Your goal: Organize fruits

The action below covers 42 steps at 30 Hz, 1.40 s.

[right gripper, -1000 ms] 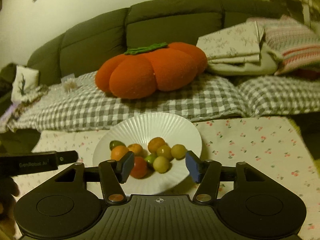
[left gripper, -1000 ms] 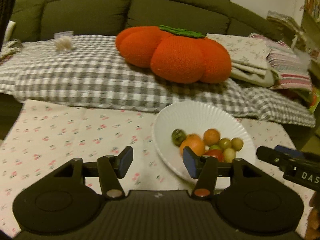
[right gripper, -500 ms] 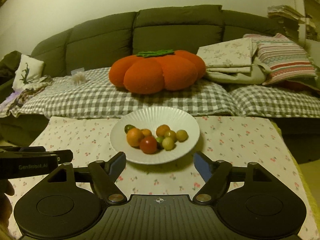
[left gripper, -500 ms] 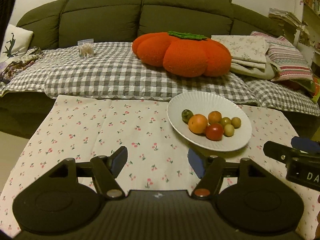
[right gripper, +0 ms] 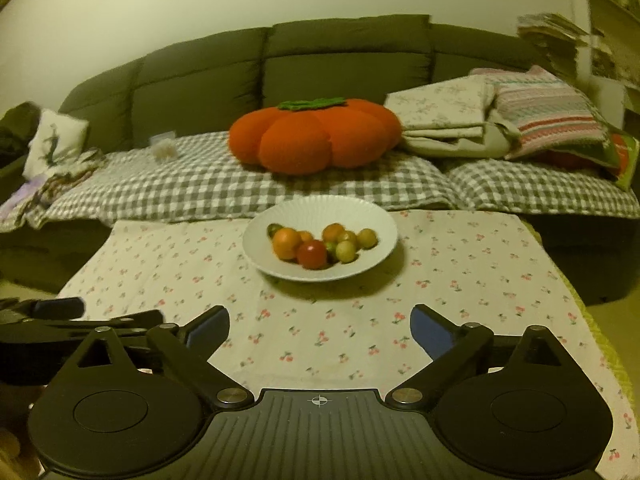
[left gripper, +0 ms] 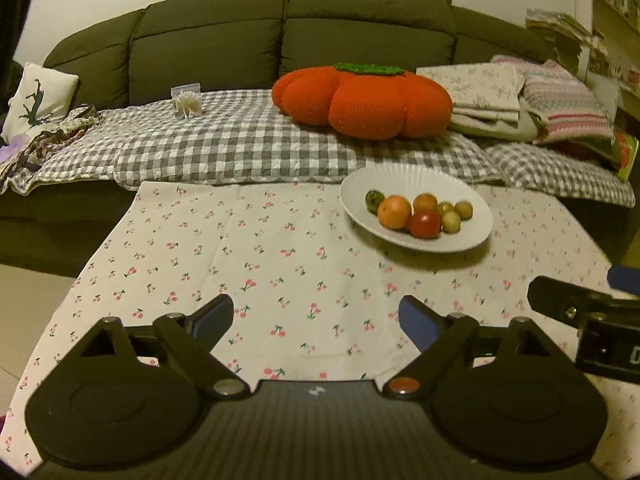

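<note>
A white ribbed plate [left gripper: 472, 196] [right gripper: 372, 216] sits at the far side of the table and holds several small fruits: an orange one [left gripper: 394, 212] [right gripper: 286, 242], a red one [left gripper: 425, 224] [right gripper: 311, 254] and some yellow-green ones [left gripper: 451, 222] [right gripper: 346, 251]. My left gripper [left gripper: 318, 322] hangs open over the cherry-print cloth, well short of the plate and to its left, with nothing between its fingers. My right gripper [right gripper: 320, 326] is open too, empty, in line with the plate but clearly nearer than it.
A cherry-print tablecloth [left gripper: 260, 264] covers the table. Behind it stands a dark sofa [left gripper: 288, 36] with a checked blanket [left gripper: 224, 148], an orange pumpkin cushion [left gripper: 364, 98] and folded linens [left gripper: 488, 96]. The other gripper shows at each view's edge [left gripper: 580, 312] [right gripper: 60, 320].
Both grippers have pulled back from the plate and their jaws have spread wider. The plate now looks smaller and farther off; the fruits lie as before.
</note>
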Each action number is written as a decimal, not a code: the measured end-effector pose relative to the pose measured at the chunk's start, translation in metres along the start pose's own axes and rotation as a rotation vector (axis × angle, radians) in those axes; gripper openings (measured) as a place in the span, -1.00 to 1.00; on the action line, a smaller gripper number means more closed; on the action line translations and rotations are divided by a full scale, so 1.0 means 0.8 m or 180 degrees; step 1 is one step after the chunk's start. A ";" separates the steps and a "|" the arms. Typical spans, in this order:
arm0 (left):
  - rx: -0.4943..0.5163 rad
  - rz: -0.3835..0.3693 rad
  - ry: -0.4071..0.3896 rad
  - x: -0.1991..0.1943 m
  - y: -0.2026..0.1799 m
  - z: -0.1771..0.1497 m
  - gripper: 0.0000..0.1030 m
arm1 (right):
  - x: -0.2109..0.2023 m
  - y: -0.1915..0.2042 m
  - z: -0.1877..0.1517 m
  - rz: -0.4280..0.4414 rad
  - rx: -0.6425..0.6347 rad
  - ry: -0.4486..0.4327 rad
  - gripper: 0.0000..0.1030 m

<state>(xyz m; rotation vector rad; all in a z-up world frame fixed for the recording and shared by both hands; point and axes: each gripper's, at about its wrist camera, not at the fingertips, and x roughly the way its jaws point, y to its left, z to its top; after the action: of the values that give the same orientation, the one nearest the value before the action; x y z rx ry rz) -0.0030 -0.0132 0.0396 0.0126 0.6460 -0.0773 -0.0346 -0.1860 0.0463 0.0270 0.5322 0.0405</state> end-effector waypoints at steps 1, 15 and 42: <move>-0.0007 -0.0010 0.0019 0.002 0.001 -0.003 0.74 | 0.002 0.003 -0.002 0.0016 -0.0048 0.0006 0.93; 0.0009 -0.0005 0.0015 0.008 0.005 -0.009 0.92 | 0.020 -0.006 -0.021 -0.0006 -0.0015 0.0154 0.96; -0.0030 -0.0004 0.0097 0.012 0.004 -0.007 0.98 | 0.016 -0.001 -0.025 0.0027 -0.0096 0.0143 0.96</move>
<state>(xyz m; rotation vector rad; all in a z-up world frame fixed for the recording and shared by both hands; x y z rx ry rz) 0.0011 -0.0103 0.0291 0.0042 0.6769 -0.0753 -0.0334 -0.1857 0.0228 -0.0011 0.5765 0.0574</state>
